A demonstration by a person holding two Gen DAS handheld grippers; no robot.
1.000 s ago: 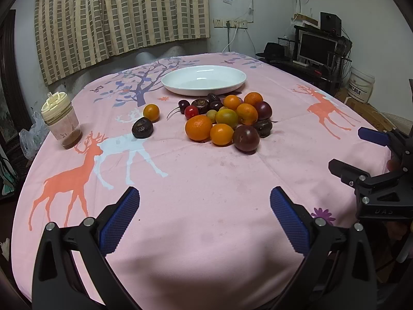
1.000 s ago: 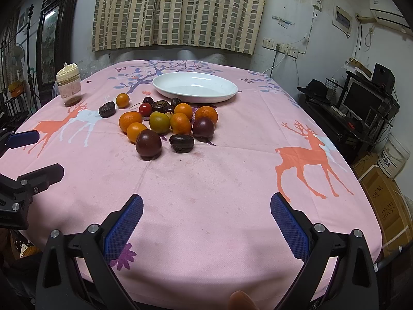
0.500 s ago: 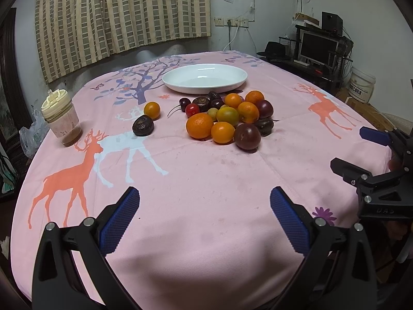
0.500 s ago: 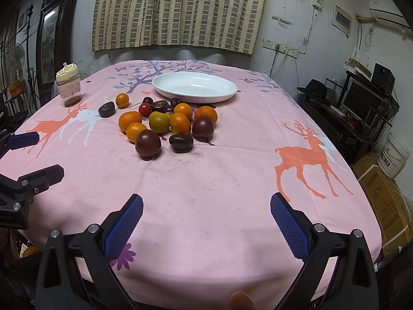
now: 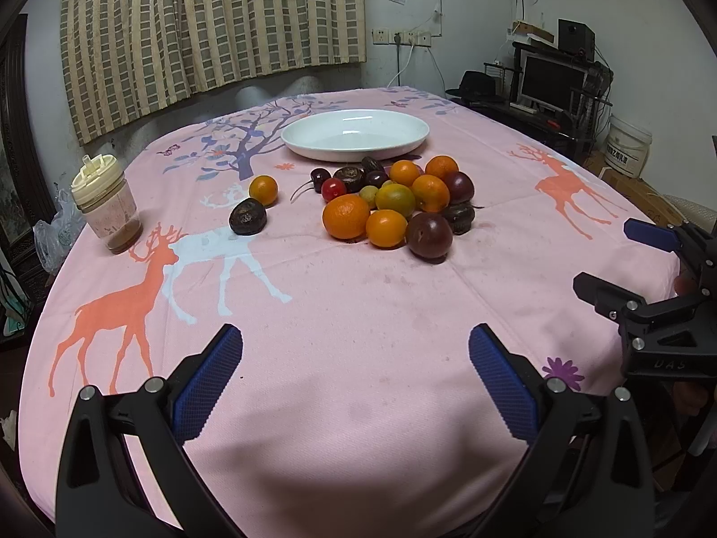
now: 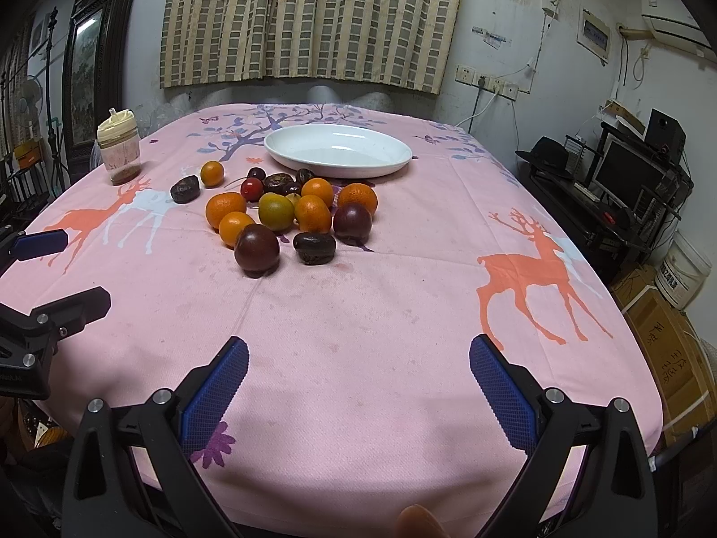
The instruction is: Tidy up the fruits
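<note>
A pile of fruit (image 5: 394, 206) lies mid-table: oranges, dark plums, dark wrinkled fruits, cherries, a greenish citrus. It also shows in the right wrist view (image 6: 291, 215). A small orange (image 5: 263, 189) and a dark wrinkled fruit (image 5: 248, 223) lie apart to the left. An empty white plate (image 5: 356, 134) stands behind the pile, also seen from the right wrist (image 6: 337, 150). My left gripper (image 5: 356, 372) is open and empty over the near cloth. My right gripper (image 6: 358, 381) is open and empty too, well short of the fruit.
A lidded plastic jar (image 5: 106, 204) stands at the table's left edge. The pink deer-print tablecloth (image 5: 358, 305) covers the table. A desk with monitor (image 6: 627, 179), boxes and a bucket stand off the right side. Curtains hang behind.
The left gripper has shifted slightly, so the fruit sits a little lower in its view. The right gripper has barely moved. Both stay open.
</note>
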